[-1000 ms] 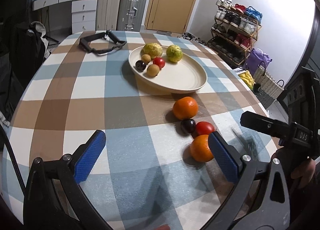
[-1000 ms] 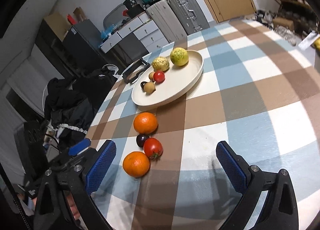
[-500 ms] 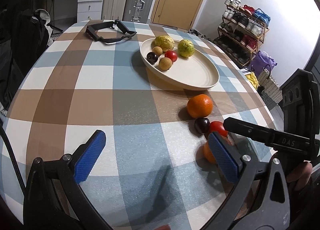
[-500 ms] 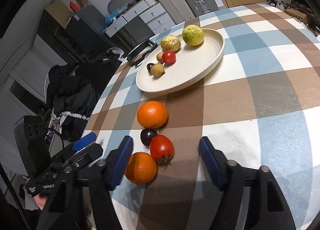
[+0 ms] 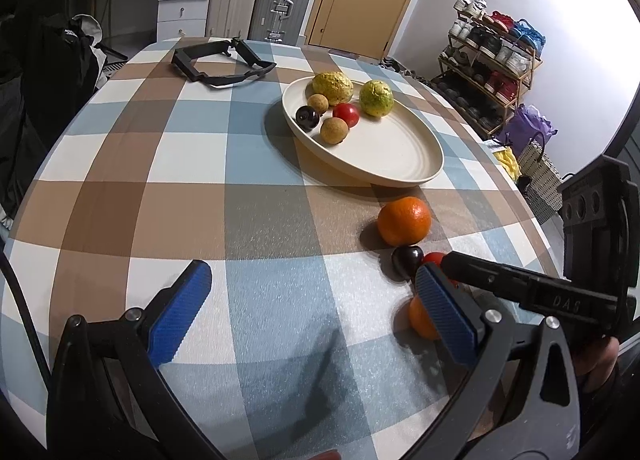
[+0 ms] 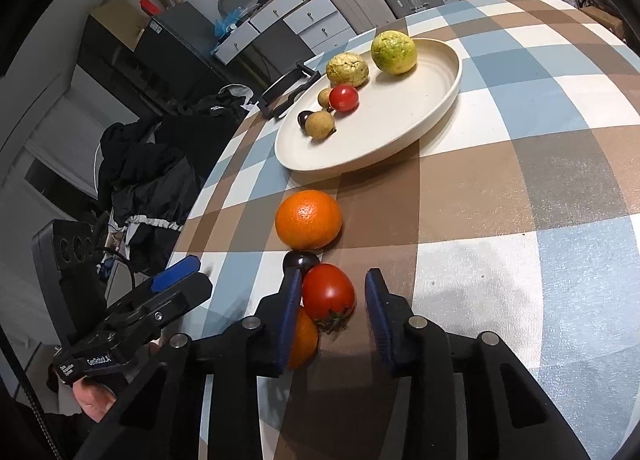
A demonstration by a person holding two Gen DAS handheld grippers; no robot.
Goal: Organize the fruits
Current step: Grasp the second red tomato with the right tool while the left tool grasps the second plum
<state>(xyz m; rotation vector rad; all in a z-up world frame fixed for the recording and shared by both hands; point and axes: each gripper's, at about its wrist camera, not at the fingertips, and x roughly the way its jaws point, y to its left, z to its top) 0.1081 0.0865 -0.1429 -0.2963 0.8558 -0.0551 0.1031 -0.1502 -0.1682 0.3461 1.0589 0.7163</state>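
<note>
A cream plate [image 5: 400, 156] [image 6: 400, 128] holds several fruits, among them two yellow-green ones and a small tomato [image 6: 343, 97]. On the checked cloth lie an orange [image 5: 404, 220] [image 6: 308, 219], a dark plum [image 5: 407, 261] [image 6: 300, 261], a red tomato [image 6: 328, 292] and a second orange [image 5: 420, 320] [image 6: 306, 336]. My right gripper [image 6: 333, 300] is open, its blue pads on either side of the red tomato, the left pad touching it. My left gripper [image 5: 310, 300] is open and empty above the cloth, left of the loose fruit.
A black strap frame [image 5: 216, 62] lies on the far side of the table. Suitcases and drawers stand behind it. A shoe rack [image 5: 492, 56] is at the right. Dark clothes [image 6: 148, 180] hang beside the table's left edge.
My right gripper has moved forward over the loose fruit and narrowed its jaws around the red tomato. My left gripper has shifted slightly and stays open.
</note>
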